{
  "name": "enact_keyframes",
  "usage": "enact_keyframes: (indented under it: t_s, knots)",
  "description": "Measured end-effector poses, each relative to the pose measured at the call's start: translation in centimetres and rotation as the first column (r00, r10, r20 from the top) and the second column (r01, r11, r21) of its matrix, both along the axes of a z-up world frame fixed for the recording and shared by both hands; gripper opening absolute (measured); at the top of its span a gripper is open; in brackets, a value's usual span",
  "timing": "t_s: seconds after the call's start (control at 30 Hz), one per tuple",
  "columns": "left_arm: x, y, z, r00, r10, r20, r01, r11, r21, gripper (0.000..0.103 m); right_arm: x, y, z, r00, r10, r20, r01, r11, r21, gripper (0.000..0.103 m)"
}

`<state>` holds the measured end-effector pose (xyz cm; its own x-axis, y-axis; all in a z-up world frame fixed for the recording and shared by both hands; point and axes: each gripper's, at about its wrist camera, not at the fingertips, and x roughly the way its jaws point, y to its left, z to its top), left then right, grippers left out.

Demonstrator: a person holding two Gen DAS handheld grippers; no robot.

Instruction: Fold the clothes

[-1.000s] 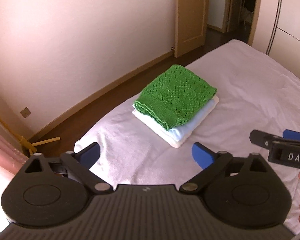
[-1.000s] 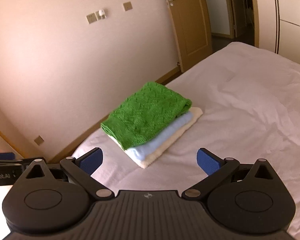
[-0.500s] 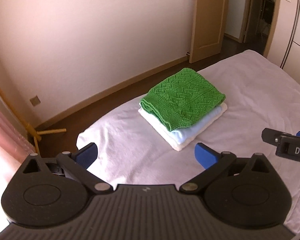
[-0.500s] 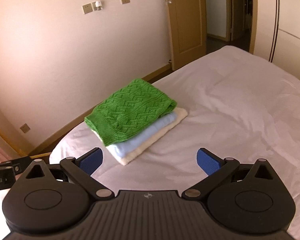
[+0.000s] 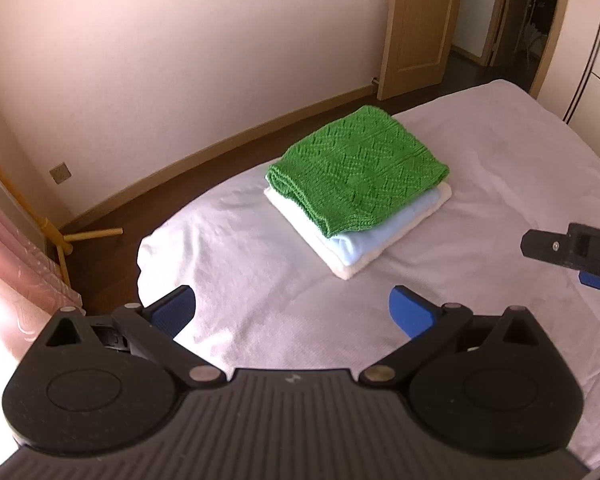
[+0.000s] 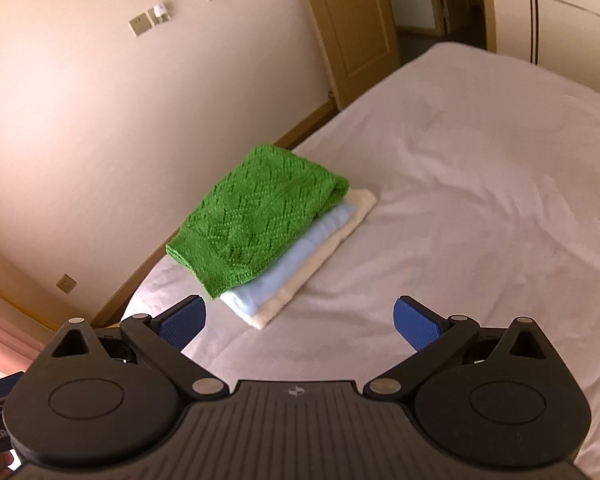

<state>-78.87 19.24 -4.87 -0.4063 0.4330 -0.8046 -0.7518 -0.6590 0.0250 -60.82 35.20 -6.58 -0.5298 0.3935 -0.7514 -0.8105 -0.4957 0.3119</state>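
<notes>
A folded green knit sweater [image 5: 356, 170] [image 6: 256, 216] lies on top of a folded light blue garment [image 5: 374, 236] [image 6: 296, 264] and a cream one [image 5: 404, 232] [image 6: 324, 256], stacked near the corner of a bed. My left gripper [image 5: 292, 312] hovers open above the sheet, short of the stack, holding nothing. My right gripper [image 6: 300, 320] is open too, just in front of the stack and empty. The tip of the right gripper [image 5: 572, 250] shows at the right edge of the left wrist view.
The white sheet of the bed [image 5: 500, 152] [image 6: 480, 184] spreads to the right and back. A pink wall [image 5: 180, 60] and a strip of dark floor [image 5: 112, 248] run along the left. A wooden door [image 5: 416, 20] stands behind. A wooden stand foot [image 5: 88, 236] lies on the floor.
Both grippers have drawn back from the stack and shifted, so it looks smaller and farther. The stack itself has not moved. Both stay open.
</notes>
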Motion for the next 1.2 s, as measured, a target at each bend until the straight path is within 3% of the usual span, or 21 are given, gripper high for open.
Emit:
enact_keyframes:
  t_s: [0.5, 1.2]
  knots:
    - [-3.2, 3.9, -3.4, 0.998, -0.017, 0.053, 0.021, 0.997, -0.073, 0.102, -4.6, 1.1, -3.3, 0.987, 0.106, 0.124, -0.103, 0.994, -0.027, 0.103]
    - [-6.7, 8.9, -6.1, 0.995, -0.061, 0.081, 0.070, 0.991, -0.118, 0.102, -7.7, 4.4, -6.5, 0.980, 0.101, 0.174, -0.085, 0.991, -0.099, 0.103]
